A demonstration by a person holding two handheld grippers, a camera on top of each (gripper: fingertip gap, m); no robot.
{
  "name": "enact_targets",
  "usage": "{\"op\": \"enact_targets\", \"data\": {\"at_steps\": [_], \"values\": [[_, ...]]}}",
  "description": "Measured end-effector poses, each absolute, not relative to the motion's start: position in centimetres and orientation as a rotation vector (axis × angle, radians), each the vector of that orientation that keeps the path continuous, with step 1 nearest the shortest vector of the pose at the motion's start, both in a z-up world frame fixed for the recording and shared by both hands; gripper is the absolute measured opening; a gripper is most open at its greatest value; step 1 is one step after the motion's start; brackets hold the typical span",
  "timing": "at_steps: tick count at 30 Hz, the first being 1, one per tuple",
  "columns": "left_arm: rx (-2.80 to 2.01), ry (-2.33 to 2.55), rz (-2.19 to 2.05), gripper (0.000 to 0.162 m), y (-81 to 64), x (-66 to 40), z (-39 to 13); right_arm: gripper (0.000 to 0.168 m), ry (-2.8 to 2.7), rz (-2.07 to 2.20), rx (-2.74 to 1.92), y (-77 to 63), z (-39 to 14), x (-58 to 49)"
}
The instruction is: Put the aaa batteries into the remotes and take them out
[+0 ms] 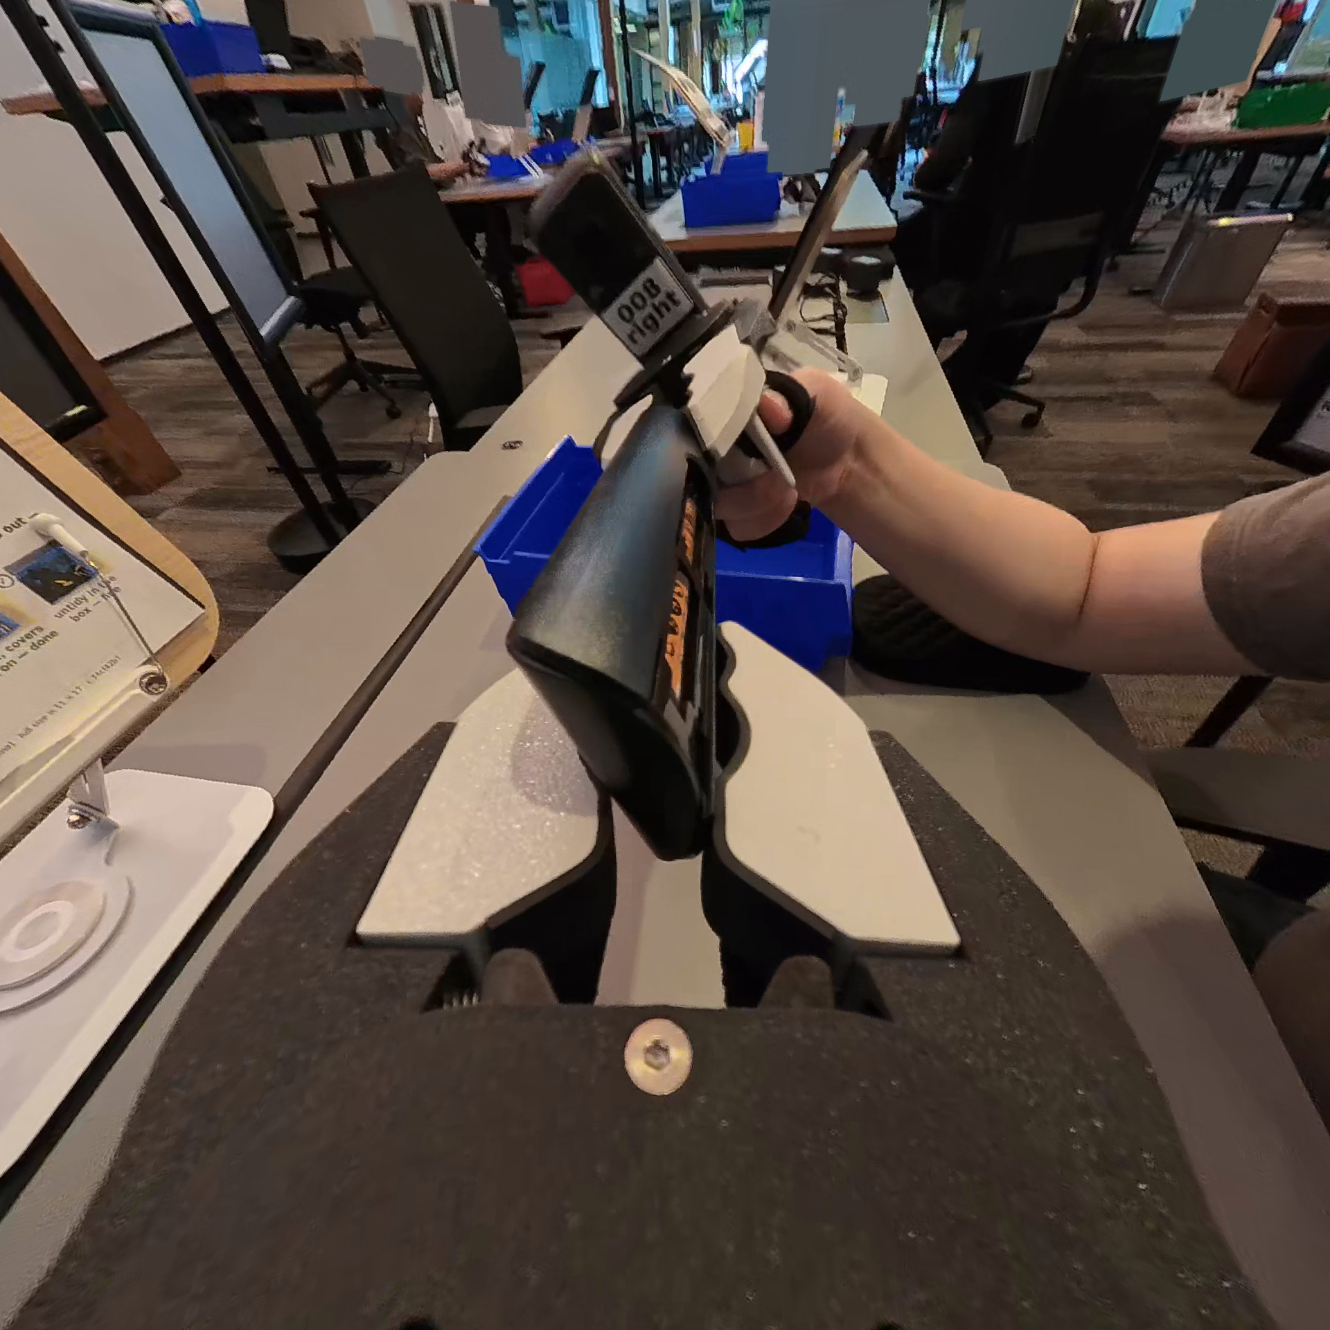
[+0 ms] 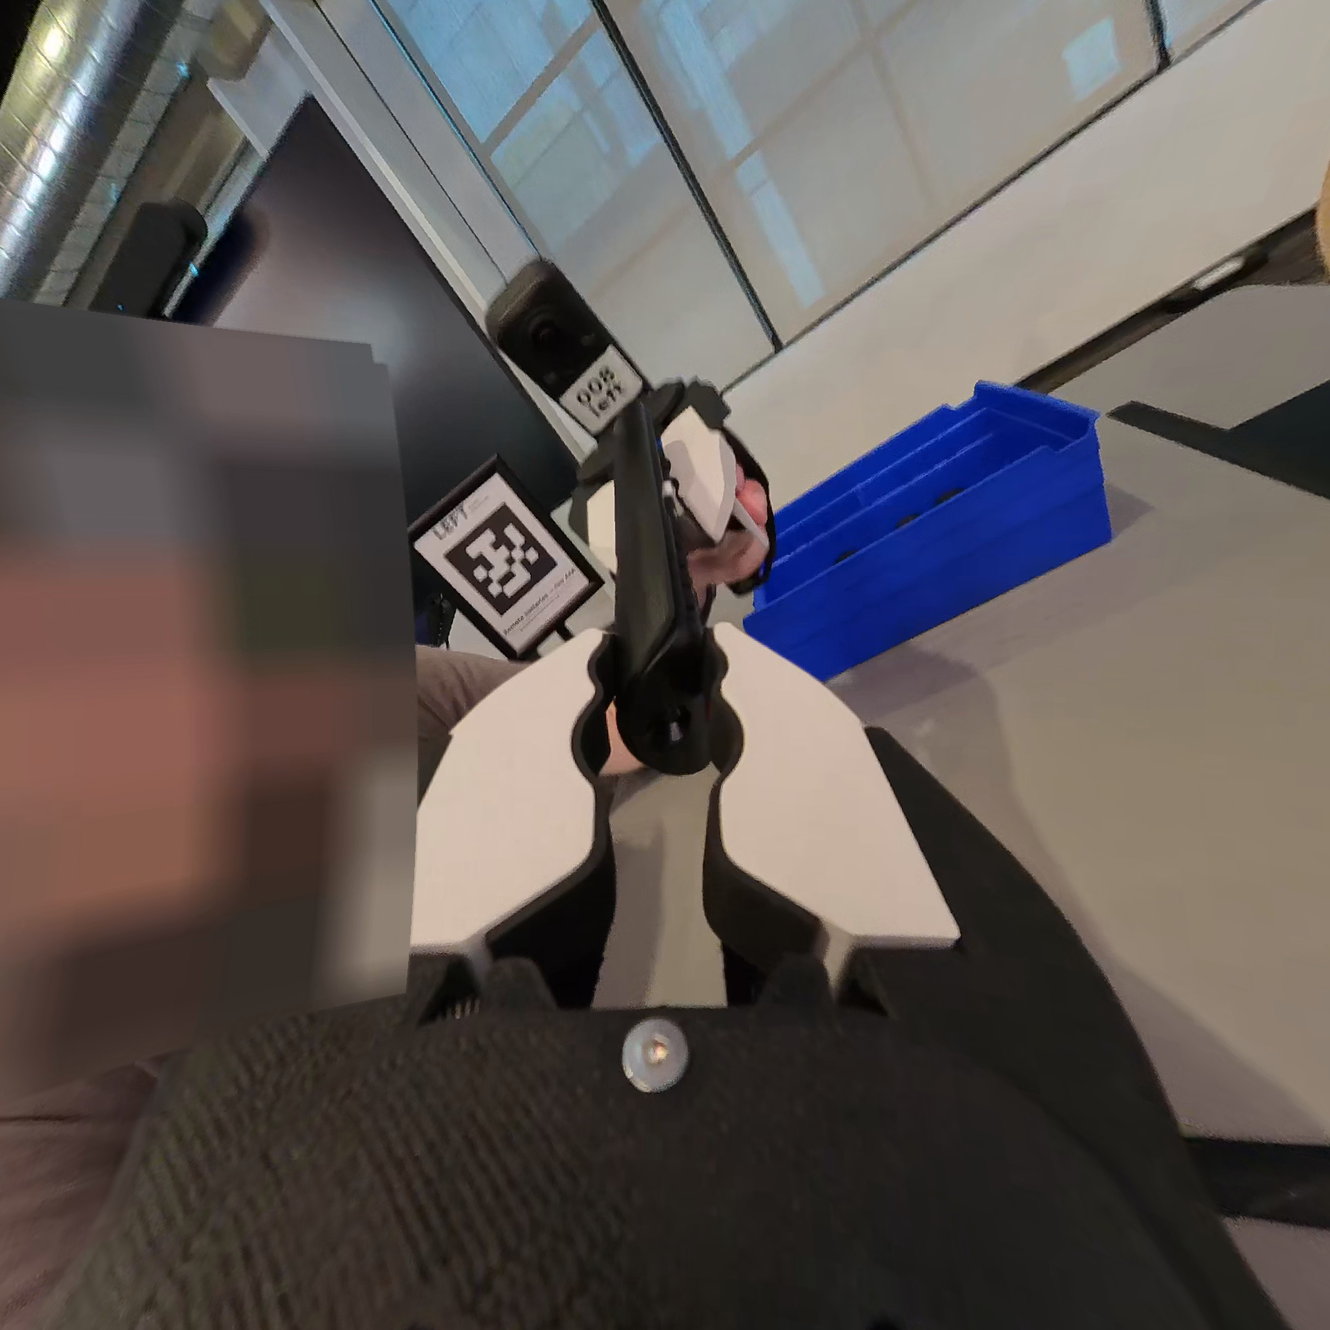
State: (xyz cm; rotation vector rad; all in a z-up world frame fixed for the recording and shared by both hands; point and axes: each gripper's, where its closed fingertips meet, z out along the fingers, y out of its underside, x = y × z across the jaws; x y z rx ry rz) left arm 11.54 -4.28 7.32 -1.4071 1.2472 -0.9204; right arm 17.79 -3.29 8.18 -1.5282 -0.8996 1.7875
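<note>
Black plastic, the remote (image 1: 619, 648) spans the air above the grey table (image 1: 345, 648), the left gripper (image 1: 658, 806) and right gripper (image 2: 658, 720) each clamped on one end, probably to steady it for battery work beside the blue bin (image 2: 971, 532).

— The long black plastic remote (image 1: 619, 640) has a smooth, slightly glossy shell. And the bin?

— The blue moulded plastic bin (image 2: 957, 532) looks matt — the flat grey tabletop (image 1: 374, 576) smooth, with a dull sheen. The white gripper fingers (image 1: 496, 813) look finely grained.
</note>
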Motion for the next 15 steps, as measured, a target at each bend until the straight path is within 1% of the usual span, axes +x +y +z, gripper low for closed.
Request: {"op": "enact_targets", "data": {"at_steps": [2,3,6,11,12,15], "values": [[-1.398,1.204,-0.937,0.023,-3.9,11.8,7.5,0.026,-0.824,1.772,-1.505,-2.5,8.8,18.0],[-1.399,1.187,-0.951,0.023,-3.8,12.0,7.5,0.033,-0.785,1.729,-1.504,-1.8,9.0,18.1],[-1.392,1.082,-0.934,0.023,-2.7,12.1,7.8,0.073,-0.665,1.407,-1.497,0.9,9.4,18.7],[-1.410,0.967,-0.733,0.023,-1.1,12.4,7.2,0.109,-0.539,0.742,-1.472,2.8,10.6,19.9],[-1.410,0.953,-0.703,0.023,-1.0,12.6,7.1,0.113,-0.537,0.674,-1.482,2.6,10.5,19.6],[-1.415,0.951,-0.587,0.023,-0.9,13.3,6.3,0.112,-0.529,0.622,-1.517,2.2,9.8,18.4]]}}
